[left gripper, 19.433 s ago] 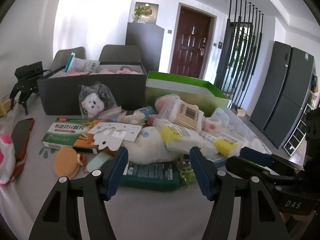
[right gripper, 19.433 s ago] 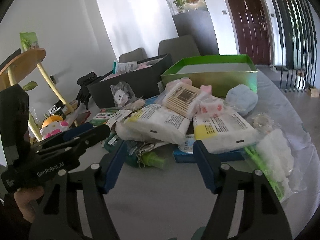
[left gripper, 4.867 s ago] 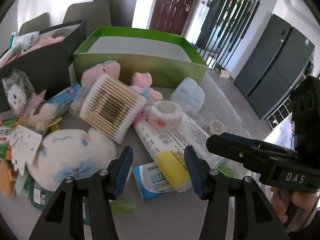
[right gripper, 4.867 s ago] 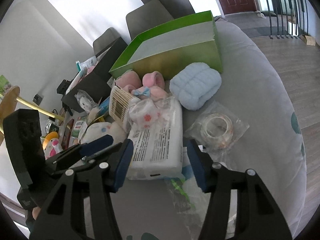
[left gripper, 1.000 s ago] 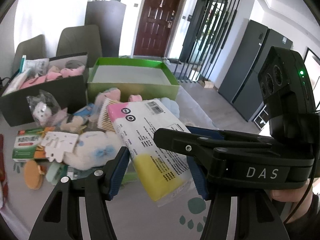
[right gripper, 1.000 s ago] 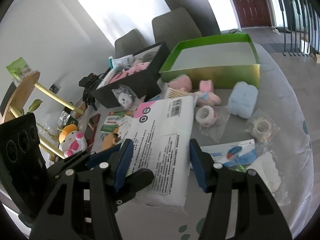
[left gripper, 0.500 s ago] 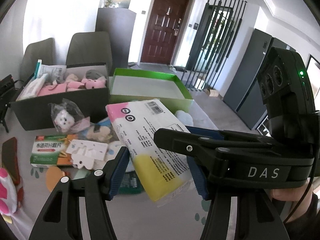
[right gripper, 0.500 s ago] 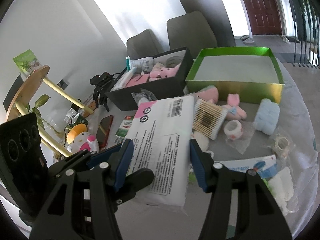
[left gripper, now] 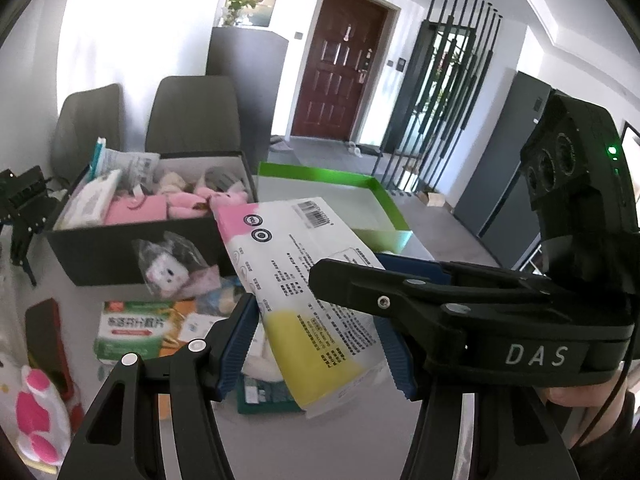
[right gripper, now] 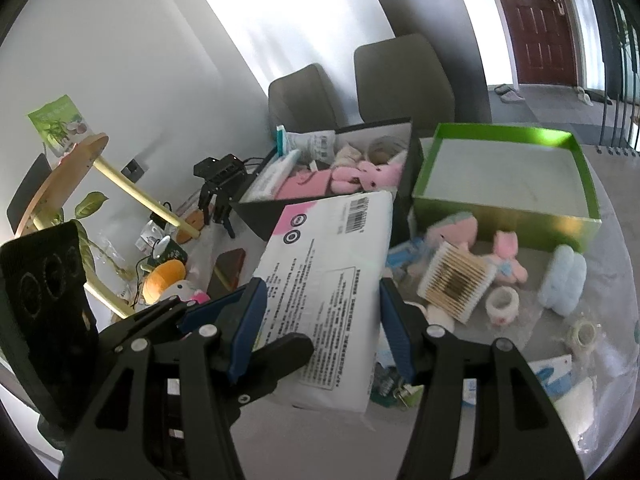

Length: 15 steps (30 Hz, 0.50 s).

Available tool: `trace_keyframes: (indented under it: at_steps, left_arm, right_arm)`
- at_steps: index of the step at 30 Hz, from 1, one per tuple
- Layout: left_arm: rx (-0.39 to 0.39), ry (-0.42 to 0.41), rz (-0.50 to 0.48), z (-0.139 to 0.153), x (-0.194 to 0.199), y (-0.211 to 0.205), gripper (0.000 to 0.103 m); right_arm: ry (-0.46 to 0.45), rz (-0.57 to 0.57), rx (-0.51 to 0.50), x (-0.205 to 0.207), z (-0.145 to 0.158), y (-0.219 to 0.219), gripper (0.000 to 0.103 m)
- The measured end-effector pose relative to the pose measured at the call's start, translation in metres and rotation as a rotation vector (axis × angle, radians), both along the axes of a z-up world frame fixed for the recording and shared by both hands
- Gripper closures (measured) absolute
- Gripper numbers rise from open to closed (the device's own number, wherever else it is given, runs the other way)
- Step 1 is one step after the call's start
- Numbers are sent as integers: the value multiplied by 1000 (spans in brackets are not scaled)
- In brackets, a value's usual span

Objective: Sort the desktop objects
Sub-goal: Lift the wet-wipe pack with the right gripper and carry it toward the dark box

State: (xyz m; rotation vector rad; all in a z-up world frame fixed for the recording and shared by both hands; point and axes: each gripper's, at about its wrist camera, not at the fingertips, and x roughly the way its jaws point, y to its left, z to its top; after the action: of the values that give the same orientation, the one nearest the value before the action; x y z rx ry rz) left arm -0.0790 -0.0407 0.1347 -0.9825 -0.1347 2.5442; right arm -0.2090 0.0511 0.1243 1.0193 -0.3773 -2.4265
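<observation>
A white tissue pack [left gripper: 304, 276] with pink and yellow ends is held in the air between both grippers. My left gripper [left gripper: 316, 344] is shut on its yellow end. My right gripper [right gripper: 320, 328] is shut on the same pack [right gripper: 324, 276], and crosses the left wrist view from the right. The pack hangs above the table in front of the black box [left gripper: 120, 252], which holds pink plush toys and packets. The green box [right gripper: 508, 208] stands empty to the right of the black box [right gripper: 320, 208].
On the table lie a cotton swab pack [right gripper: 452, 280], a tape roll [right gripper: 502, 304], a light blue cloth [right gripper: 562, 280], a pink plush [right gripper: 508, 256], a medicine box [left gripper: 132, 328] and a bagged toy [left gripper: 168, 268]. A phone [left gripper: 44, 328] lies left. Two chairs stand behind.
Both grippers have carried the tissue pack up and to the left, toward the black box. The black box now shows more of its inside in both views.
</observation>
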Motion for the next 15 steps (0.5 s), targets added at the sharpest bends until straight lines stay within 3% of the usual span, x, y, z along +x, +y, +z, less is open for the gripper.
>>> trace_keyframes:
  at_steps: [15]
  left_arm:
    - [5,23,21,25,-31,-44,44]
  right_arm:
    - [32,28,9,-34,30,-42,45]
